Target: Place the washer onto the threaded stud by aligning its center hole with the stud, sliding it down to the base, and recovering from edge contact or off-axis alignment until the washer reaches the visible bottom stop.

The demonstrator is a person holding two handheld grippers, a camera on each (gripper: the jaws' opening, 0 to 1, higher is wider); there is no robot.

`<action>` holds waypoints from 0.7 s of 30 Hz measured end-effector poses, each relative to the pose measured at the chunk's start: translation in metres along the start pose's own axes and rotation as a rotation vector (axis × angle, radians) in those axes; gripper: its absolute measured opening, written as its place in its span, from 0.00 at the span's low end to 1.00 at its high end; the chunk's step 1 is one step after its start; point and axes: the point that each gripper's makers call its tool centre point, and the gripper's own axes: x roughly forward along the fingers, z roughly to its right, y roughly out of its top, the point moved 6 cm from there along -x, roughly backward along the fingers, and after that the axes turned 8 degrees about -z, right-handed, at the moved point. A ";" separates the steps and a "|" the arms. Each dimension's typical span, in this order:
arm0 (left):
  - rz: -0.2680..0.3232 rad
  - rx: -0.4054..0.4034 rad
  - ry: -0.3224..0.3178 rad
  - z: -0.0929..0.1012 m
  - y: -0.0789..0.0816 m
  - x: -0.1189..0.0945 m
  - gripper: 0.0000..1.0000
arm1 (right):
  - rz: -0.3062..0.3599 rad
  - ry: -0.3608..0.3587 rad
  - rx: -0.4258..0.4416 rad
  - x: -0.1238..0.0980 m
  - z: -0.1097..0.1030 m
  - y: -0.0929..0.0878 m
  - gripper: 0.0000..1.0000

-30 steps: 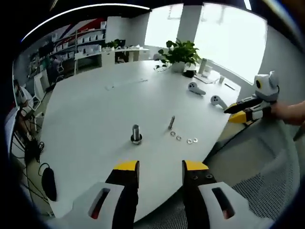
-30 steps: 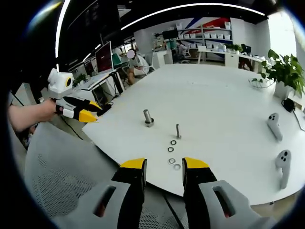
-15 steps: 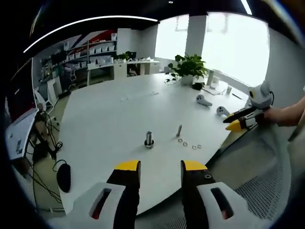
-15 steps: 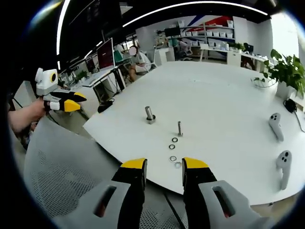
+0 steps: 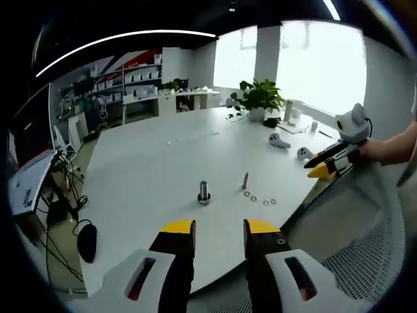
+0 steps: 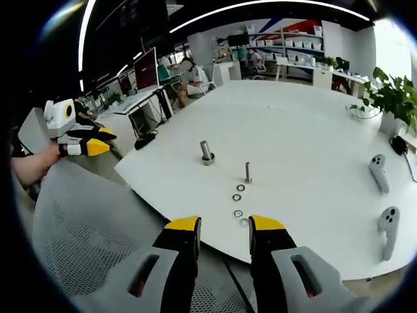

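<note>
On the white table (image 5: 150, 156) (image 6: 306, 137) a thick threaded stud (image 5: 204, 192) (image 6: 206, 152) stands upright on its base. A thinner upright stud (image 5: 245, 180) (image 6: 248, 172) stands beside it. Several loose washers (image 5: 260, 199) (image 6: 238, 200) lie in a short row near the table's edge. My left gripper (image 5: 218, 229) is open, back from the table, with nothing between its jaws. My right gripper (image 6: 224, 227) is open too, off the table's near edge above a chair. Each gripper appears in the other's view, held in a hand: the right gripper (image 5: 326, 163), the left gripper (image 6: 85, 140).
A grey mesh chair (image 6: 85, 241) (image 5: 365, 248) sits between me and the table. Two white controllers (image 6: 381, 195) (image 5: 287, 145) and a potted plant (image 5: 257, 98) (image 6: 391, 101) are on the far side. Desks, monitors and shelves fill the room behind.
Both views have pulled back from the table, so the studs and washers look smaller. The left gripper has drawn farther from the table edge. Both stay open.
</note>
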 end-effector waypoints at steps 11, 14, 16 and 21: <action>-0.046 -0.027 -0.027 0.000 -0.006 0.006 0.31 | -0.033 0.016 -0.006 0.002 -0.002 -0.002 0.31; -0.054 -0.015 -0.036 0.002 -0.007 0.007 0.32 | -0.040 0.018 -0.027 0.003 -0.003 -0.002 0.31; -0.053 -0.018 -0.041 0.003 -0.007 0.007 0.34 | -0.061 0.032 -0.046 0.003 -0.005 -0.003 0.31; -0.048 -0.021 -0.032 0.001 -0.006 0.006 0.34 | -0.133 0.076 -0.102 0.009 -0.007 -0.005 0.32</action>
